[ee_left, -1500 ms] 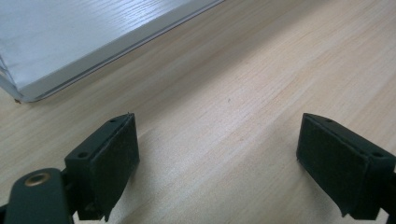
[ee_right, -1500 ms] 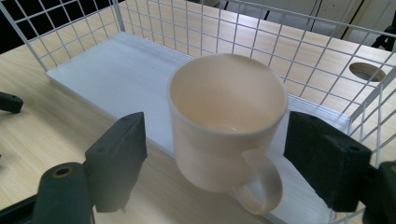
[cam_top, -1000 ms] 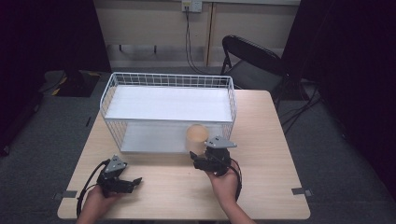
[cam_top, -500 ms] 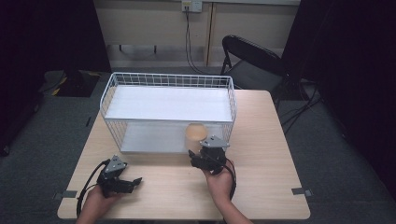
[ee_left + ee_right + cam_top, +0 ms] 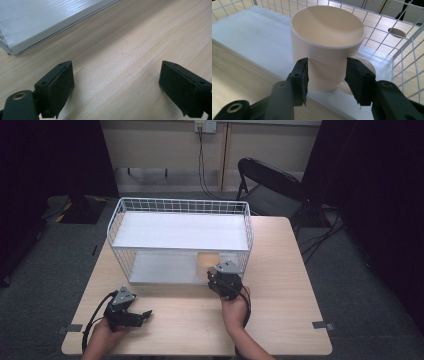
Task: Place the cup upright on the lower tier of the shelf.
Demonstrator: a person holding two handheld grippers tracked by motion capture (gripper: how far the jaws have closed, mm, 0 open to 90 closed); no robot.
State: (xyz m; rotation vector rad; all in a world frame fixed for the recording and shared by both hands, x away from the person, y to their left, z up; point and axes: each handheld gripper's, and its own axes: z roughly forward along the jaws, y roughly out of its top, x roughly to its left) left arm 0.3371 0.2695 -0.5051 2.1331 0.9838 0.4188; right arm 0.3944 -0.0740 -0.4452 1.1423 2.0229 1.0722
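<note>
Down at the near edge, the left gripper (image 5: pixel 142 313) lies low over the bare table (image 5: pixel 140 37), jaws wide apart with nothing between them, just as it lay a second ago. Ahead of it, the white shelf board (image 5: pixel 37 22) of the wire rack (image 5: pixel 180 207) sits beyond its left jaw.

Over to the right gripper (image 5: pixel 327 72), and here's the change: its jaws have just been closing, and now both pads press the lower body of the cream cup (image 5: pixel 328 45), which stands upright on the rack's bottom shelf, its handle bulging out past the right jaw. A second ago the cup showed rounder and clear of the gripper; now it is clamped, so a lift out looks ready.

Beyond, a folding chair (image 5: pixel 272 182). No brand, label or writing shows anywhere.
</note>
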